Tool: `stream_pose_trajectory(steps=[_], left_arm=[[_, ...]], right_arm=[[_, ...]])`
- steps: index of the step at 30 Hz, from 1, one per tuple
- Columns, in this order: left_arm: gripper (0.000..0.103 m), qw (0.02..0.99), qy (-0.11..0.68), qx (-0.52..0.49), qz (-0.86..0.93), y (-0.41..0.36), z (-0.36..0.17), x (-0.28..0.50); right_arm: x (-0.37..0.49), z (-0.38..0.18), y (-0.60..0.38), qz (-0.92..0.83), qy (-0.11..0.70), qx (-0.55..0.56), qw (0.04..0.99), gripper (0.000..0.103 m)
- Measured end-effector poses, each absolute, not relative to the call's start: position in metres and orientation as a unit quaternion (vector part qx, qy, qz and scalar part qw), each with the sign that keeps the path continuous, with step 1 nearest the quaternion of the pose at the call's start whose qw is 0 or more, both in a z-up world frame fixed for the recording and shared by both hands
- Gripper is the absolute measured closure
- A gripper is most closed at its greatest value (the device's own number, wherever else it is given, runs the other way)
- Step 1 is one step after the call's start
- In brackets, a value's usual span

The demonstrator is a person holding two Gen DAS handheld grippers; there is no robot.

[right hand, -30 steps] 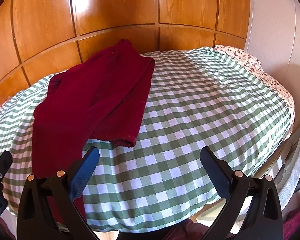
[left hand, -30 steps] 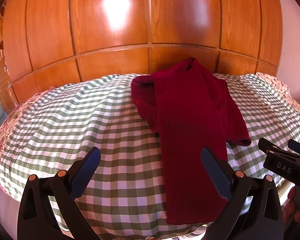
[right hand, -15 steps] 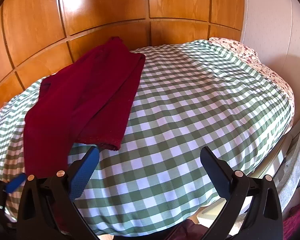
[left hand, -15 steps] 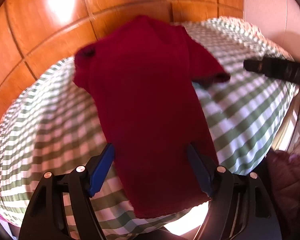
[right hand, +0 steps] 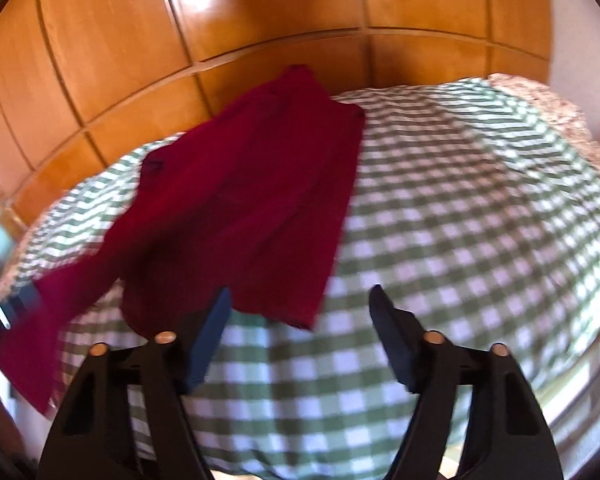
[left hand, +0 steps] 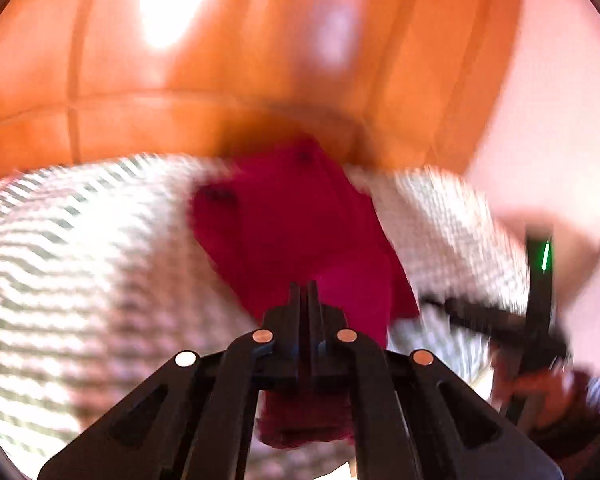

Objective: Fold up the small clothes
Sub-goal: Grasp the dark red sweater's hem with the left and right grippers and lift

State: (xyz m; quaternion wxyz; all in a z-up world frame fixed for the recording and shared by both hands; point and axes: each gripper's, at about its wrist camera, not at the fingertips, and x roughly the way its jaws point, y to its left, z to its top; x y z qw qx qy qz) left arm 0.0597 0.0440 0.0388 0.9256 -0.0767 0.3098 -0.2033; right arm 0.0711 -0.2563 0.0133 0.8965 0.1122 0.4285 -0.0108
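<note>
A dark red garment lies on the green-and-white checked bedspread, reaching from the headboard toward the near left edge. In the blurred left wrist view my left gripper is shut on the garment's near hem, and cloth hangs under the fingers. The left gripper also shows at the left edge of the right wrist view, lifting that end. My right gripper is open and empty, just above the bed beside the garment's lower right corner.
A glossy wooden headboard wall stands behind the bed. A floral pillow or sheet edge lies at the far right. The bed's near edge drops off at the lower right. The right gripper shows blurred in the left wrist view.
My left gripper has closed on the garment's near end and pulled it up and left. My right gripper has moved left toward the garment's lower right corner and narrowed slightly.
</note>
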Motion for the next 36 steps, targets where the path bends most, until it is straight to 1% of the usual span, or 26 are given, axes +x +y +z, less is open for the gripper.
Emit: stream_pose_trajectory(steps=[2, 4, 7, 8, 9, 10, 11, 12, 13, 14, 15, 16, 17, 18, 22, 26, 29, 30, 31, 32, 33, 34, 36], left_arm=[[0.103, 0.944, 0.282, -0.097, -0.144, 0.086, 0.066, 0.089], [0.103, 0.959, 0.26, -0.091, -0.058, 0.121, 0.084, 0.122], [0.101, 0.955, 0.254, -0.126, 0.087, 0.182, 0.094, 0.176], [0.093, 0.948, 0.255, -0.125, 0.146, 0.196, 0.094, 0.188], [0.084, 0.936, 0.265, -0.138, 0.186, 0.212, 0.092, 0.2], [0.072, 0.934, 0.265, -0.151, 0.188, 0.217, 0.089, 0.2], [0.067, 0.933, 0.262, -0.164, 0.184, 0.218, 0.086, 0.199], [0.064, 0.934, 0.264, -0.169, 0.172, 0.215, 0.08, 0.196], [0.06, 0.935, 0.273, -0.168, 0.154, 0.207, 0.073, 0.195], [0.06, 0.935, 0.284, -0.167, 0.131, 0.197, 0.064, 0.194], [0.06, 0.935, 0.298, -0.165, 0.099, 0.182, 0.053, 0.19], [0.057, 0.933, 0.314, -0.162, 0.062, 0.167, 0.039, 0.187], [0.051, 0.93, 0.326, -0.164, 0.035, 0.16, 0.031, 0.185], [0.049, 0.923, 0.346, -0.171, 0.0, 0.146, 0.015, 0.183], [0.041, 0.889, 0.406, -0.194, -0.086, 0.098, -0.034, 0.182], [0.035, 0.866, 0.429, -0.21, -0.145, 0.066, -0.053, 0.183], [0.035, 0.853, 0.441, -0.217, -0.178, 0.047, -0.064, 0.19], [0.036, 0.847, 0.446, -0.224, -0.183, 0.043, -0.067, 0.195], [0.037, 0.842, 0.449, -0.231, -0.188, 0.04, -0.069, 0.199], [0.044, 0.838, 0.451, -0.237, -0.194, 0.038, -0.071, 0.201], [0.05, 0.833, 0.453, -0.244, -0.202, 0.033, -0.073, 0.204], [0.059, 0.83, 0.456, -0.246, -0.207, 0.028, -0.076, 0.204], [0.065, 0.825, 0.461, -0.248, -0.214, 0.022, -0.08, 0.206]], right_arm=[[0.09, 0.009, -0.25, 0.021, 0.445, 0.124, 0.887, 0.042], [0.107, 0.0, -0.243, 0.044, 0.472, 0.137, 0.87, 0.044], [0.129, -0.016, -0.226, 0.048, 0.493, 0.104, 0.862, 0.044], [0.138, -0.024, -0.223, 0.051, 0.507, 0.108, 0.854, 0.049], [0.142, -0.028, -0.221, 0.06, 0.511, 0.112, 0.85, 0.062], [0.145, -0.03, -0.217, 0.068, 0.51, 0.104, 0.851, 0.067], [0.145, -0.027, -0.211, 0.078, 0.505, 0.083, 0.856, 0.077], [0.145, -0.024, -0.207, 0.083, 0.501, 0.071, 0.859, 0.088], [0.143, -0.017, -0.204, 0.086, 0.493, 0.049, 0.865, 0.093], [0.142, -0.009, -0.203, 0.092, 0.482, 0.036, 0.871, 0.095], [0.141, 0.001, -0.206, 0.098, 0.47, 0.027, 0.877, 0.096], [0.142, 0.012, -0.21, 0.099, 0.458, 0.015, 0.883, 0.096], [0.143, 0.022, -0.216, 0.095, 0.447, 0.001, 0.89, 0.096], [0.144, 0.031, -0.224, 0.086, 0.436, -0.013, 0.896, 0.097], [0.165, 0.062, -0.293, -0.027, 0.395, -0.076, 0.915, 0.097], [0.204, 0.062, -0.374, -0.172, 0.387, -0.125, 0.897, 0.097], [0.242, 0.054, -0.436, -0.265, 0.397, -0.12, 0.87, 0.097], [0.254, 0.05, -0.455, -0.278, 0.408, -0.105, 0.864, 0.094], [0.261, 0.048, -0.466, -0.282, 0.414, -0.092, 0.861, 0.088], [0.264, 0.047, -0.475, -0.291, 0.417, -0.072, 0.858, 0.064], [0.263, 0.046, -0.479, -0.293, 0.416, -0.046, 0.86, 0.042], [0.258, 0.046, -0.478, -0.281, 0.413, -0.015, 0.866, 0.038], [0.244, 0.039, -0.457, -0.218, 0.424, 0.028, 0.879, 0.038]])
